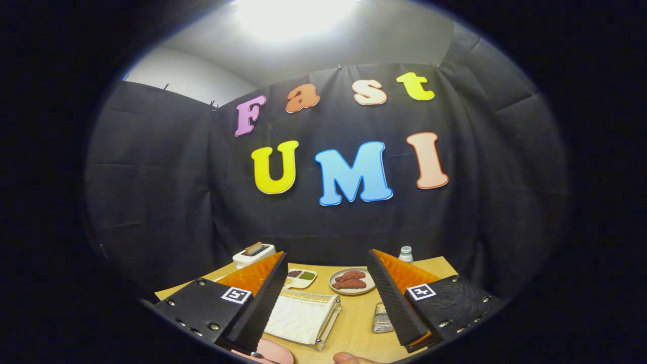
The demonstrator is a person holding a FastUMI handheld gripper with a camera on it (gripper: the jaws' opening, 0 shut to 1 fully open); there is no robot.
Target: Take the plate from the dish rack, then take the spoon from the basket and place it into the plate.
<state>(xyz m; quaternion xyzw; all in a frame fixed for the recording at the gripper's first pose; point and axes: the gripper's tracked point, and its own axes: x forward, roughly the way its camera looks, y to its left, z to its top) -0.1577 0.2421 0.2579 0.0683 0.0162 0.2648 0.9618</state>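
My gripper is held high above the wooden table and stands open, with nothing between its fingers. Down between the fingers lies the white dish rack with a clear frame. A pink plate rests flat on the table just in front of the rack, by the base of the left finger, which partly hides it. A small shiny piece on the plate's rim may be the spoon; I cannot tell. The small metal mesh basket stands right of the rack, beside the right finger.
Beyond the rack sit a white plate of reddish meat pieces and a small divided dish. A white appliance stands at the back left and a bottle at the back right. A person's fingertip shows at the table's near edge.
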